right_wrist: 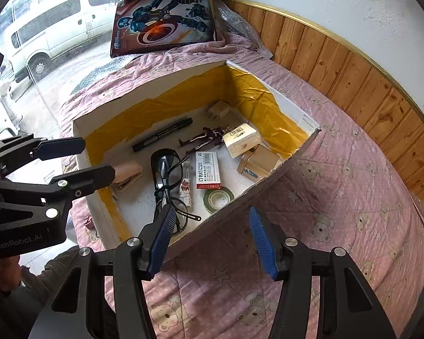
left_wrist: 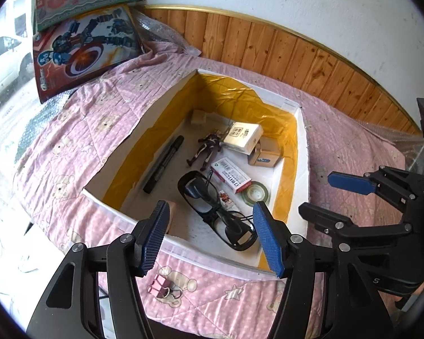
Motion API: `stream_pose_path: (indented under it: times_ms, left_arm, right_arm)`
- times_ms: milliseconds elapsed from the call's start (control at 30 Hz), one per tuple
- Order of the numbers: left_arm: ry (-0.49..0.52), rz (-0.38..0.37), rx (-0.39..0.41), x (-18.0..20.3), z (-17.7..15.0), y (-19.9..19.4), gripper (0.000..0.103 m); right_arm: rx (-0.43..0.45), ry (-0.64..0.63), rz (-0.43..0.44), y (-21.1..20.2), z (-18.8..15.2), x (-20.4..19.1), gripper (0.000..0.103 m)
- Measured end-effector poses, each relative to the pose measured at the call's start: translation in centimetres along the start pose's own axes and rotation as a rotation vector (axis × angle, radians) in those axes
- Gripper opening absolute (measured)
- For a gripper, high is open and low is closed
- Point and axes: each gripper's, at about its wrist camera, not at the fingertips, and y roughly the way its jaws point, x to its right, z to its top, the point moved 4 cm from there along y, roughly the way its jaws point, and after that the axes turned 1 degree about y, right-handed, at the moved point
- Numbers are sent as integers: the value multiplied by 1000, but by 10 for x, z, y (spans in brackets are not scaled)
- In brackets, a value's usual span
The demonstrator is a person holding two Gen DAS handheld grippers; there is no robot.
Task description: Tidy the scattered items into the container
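A white box (left_wrist: 303,152) (right_wrist: 144,93) lined with yellow foil lies on a pink quilt (left_wrist: 70,141). Inside it are dark glasses (left_wrist: 196,190) (right_wrist: 166,166), a black marker (left_wrist: 164,163), a toy figure (left_wrist: 207,149), a staples box (left_wrist: 231,175), a green tape roll (left_wrist: 255,193), small cartons and a pink stapler (right_wrist: 127,173). A pink binder clip (left_wrist: 159,284) rests on the quilt outside the box's near wall. My left gripper (left_wrist: 212,226) (right_wrist: 97,156) hovers open over the near wall, empty. My right gripper (right_wrist: 212,226) (left_wrist: 336,197) stands open and empty by the box's right wall.
Two toy cartons (left_wrist: 84,48) (right_wrist: 166,25) lean at the far corner of the bed. Wood panelling (left_wrist: 296,56) runs along the wall behind. A window on the left shows a white van (right_wrist: 56,25) outside. A person's sleeve shows at the lower left (right_wrist: 28,282).
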Motion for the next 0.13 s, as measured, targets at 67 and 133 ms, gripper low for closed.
stream_pose_path:
  times_ms: [67,133]
  left_arm:
    - [1,10,12,0,-1,-4,64]
    - [3,11,13,0,-2,-7,64]
  right_arm:
    - [-4,-8,-3,1,-3,-5,56]
    - [-6,-16,-4,0,-5,-9,56]
